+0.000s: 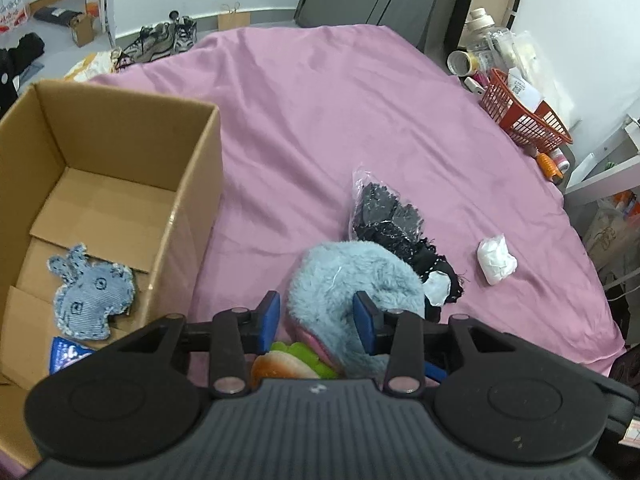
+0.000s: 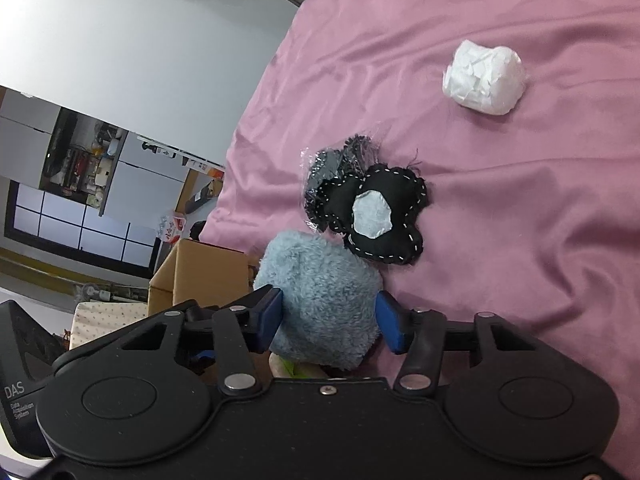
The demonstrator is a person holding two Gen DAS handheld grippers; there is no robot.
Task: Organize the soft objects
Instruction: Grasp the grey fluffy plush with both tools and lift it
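Pink bedsheet (image 1: 360, 120) covers the whole working surface, wrinkled but flat. Nearest both cameras lies one blue fluffy plush (image 2: 320, 292), resting on the sheet. The right gripper (image 2: 330, 322) straddles it, blue fingers spread on either flank; whether the pads press the pile cannot be told. The left gripper (image 1: 316, 322) stands with its fingers apart, one finger against the plush's fur, the other off to its left side. Partly under the plush, one burger-like toy (image 1: 288, 362) shows a bun and green layer.

Handling, as judged: the plush looks light, compressible and non-fragile; long pile may slip, so a deep pinch across its thick middle seems safest.

Just beyond and touching the plush lies one black stitched fabric piece (image 2: 380, 216) with a white patch, and against that one clear bag of dark lace (image 1: 380, 208). Further right, apart, sits one white wrapped bundle (image 2: 484, 80). To the left stands one open cardboard box (image 1: 120, 184) holding one denim animal patch (image 1: 90, 292) and one blue packet (image 1: 66, 354). Farthest, at the bed's right edge, is one red basket (image 1: 520, 120).
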